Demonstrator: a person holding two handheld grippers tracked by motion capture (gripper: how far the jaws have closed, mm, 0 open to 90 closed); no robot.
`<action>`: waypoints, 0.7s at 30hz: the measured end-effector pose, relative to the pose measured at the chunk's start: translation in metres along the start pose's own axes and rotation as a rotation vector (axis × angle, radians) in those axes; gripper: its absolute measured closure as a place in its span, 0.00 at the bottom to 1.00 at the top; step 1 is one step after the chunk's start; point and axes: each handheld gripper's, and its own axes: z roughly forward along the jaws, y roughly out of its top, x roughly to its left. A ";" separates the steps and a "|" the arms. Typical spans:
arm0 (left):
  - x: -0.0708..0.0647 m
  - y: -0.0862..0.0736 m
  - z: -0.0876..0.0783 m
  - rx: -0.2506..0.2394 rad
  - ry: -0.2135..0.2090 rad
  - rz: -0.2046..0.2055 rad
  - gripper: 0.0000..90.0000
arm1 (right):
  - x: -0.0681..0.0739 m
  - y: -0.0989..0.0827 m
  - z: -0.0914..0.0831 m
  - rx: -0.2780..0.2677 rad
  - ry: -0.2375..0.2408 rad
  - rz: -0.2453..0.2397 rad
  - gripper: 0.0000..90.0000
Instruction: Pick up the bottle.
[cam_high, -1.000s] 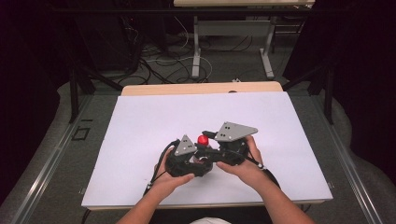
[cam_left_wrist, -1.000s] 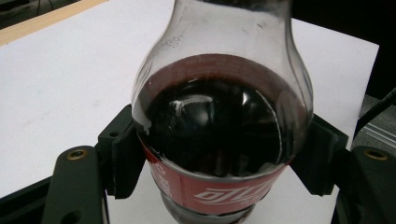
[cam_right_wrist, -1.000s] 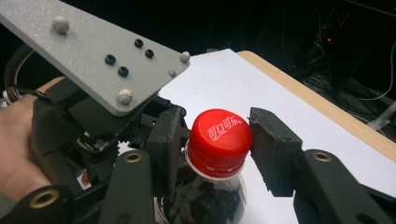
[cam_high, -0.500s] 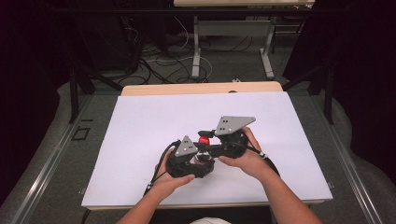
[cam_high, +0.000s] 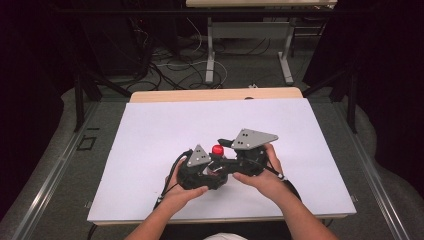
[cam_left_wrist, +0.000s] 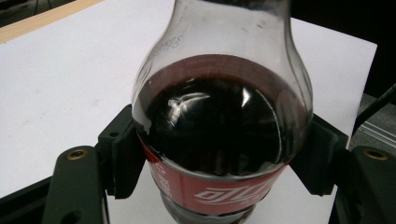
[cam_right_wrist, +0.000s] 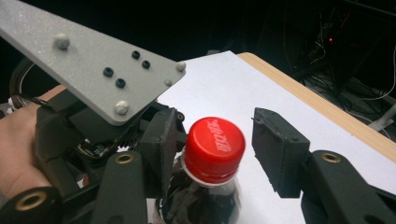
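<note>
The left gripper (cam_high: 200, 172) is clenched on the cola bottle (cam_left_wrist: 222, 126): in the left gripper view its two black pads press the bottle's sides at the top edge of the red label, with the dark drink filling the shoulder above them and the clear neck rising out of the top of the view. The bottle stands upright on the white table (cam_high: 150, 130). In the high view the person's left hand (cam_high: 182, 192) wraps this gripper from below, and its grey three-cornered plate (cam_high: 198, 156) lies just left of the red cap (cam_high: 217, 149).

To the right, the right gripper (cam_right_wrist: 217, 149) sits at cap height, released. Its jaws have just been opening, with the cap between them; in the right gripper view the left pad lies right against the cap's side, while the right pad stands apart from it with white table showing in the gap. The right hand (cam_high: 262, 175) holds that gripper just beside the left one
</note>
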 end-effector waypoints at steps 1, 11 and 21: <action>0.000 0.001 -0.001 0.019 -0.008 0.008 0.33 | 0.001 0.000 0.001 -0.008 -0.004 -0.003 0.57; -0.003 0.001 0.000 0.019 -0.018 0.011 0.33 | 0.001 0.001 0.011 -0.005 -0.012 -0.008 0.64; -0.002 0.001 0.000 0.014 -0.025 0.022 0.33 | -0.017 0.005 0.013 0.015 0.129 -0.045 0.68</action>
